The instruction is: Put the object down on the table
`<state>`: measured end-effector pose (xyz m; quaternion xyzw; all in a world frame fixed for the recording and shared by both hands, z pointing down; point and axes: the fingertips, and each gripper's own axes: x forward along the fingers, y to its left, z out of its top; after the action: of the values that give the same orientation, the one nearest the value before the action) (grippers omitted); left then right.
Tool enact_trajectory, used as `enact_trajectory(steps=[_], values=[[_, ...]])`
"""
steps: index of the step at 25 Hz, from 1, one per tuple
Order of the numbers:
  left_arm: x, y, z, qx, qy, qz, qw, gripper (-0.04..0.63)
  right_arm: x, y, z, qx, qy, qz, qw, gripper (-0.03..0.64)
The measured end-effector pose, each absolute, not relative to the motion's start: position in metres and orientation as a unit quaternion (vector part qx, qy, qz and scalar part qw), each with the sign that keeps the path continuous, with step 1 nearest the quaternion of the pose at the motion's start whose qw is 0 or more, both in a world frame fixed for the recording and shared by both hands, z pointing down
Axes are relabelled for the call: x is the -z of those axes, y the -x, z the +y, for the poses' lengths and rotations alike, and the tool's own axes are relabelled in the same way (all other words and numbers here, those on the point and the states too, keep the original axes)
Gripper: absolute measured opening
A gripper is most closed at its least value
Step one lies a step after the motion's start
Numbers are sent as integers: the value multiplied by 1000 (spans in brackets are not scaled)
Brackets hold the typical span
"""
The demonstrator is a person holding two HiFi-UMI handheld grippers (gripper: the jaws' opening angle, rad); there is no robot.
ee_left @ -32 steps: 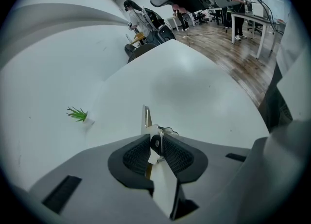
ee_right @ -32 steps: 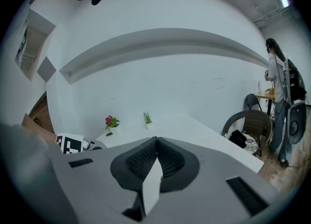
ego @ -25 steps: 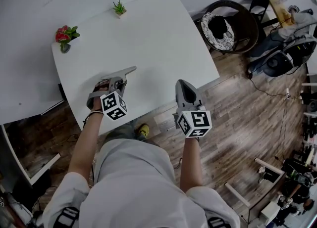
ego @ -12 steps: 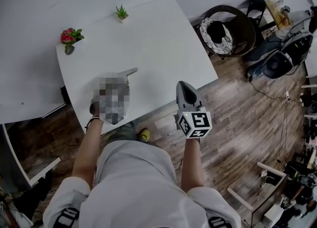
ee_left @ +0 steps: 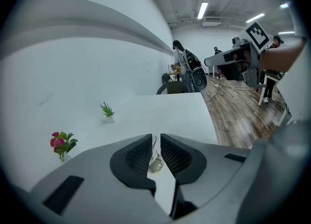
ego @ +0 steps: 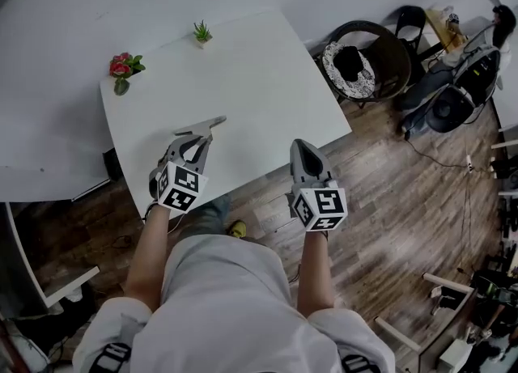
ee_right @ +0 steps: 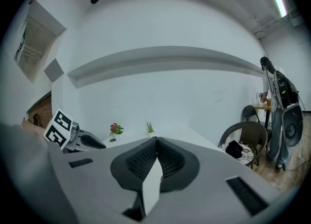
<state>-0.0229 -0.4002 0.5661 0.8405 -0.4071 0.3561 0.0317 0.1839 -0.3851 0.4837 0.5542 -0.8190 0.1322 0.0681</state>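
White table by a pale wall, wood floor: object not yet set down.
Over the table's near part the left gripper has its jaws nearly together, pinching a small shiny object that appears clear of the top. The right gripper is off the near edge, jaws together, empty. Judged remaining: lower, release.

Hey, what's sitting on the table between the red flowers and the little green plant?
Nothing. The head view shows bare white table between the red flowers and the green plant.
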Motion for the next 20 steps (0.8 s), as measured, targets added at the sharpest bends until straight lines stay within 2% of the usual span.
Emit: enact_trajectory(steps=[8,20], values=[[-536,33,-382,-316,-836,-448,27,35,-468,-187,-362,-116,-559,-819,59,9],[-478,32,-354,-264,-837,-480,-3,23,-443,-207,-323,-95,-575,-812,39,9]])
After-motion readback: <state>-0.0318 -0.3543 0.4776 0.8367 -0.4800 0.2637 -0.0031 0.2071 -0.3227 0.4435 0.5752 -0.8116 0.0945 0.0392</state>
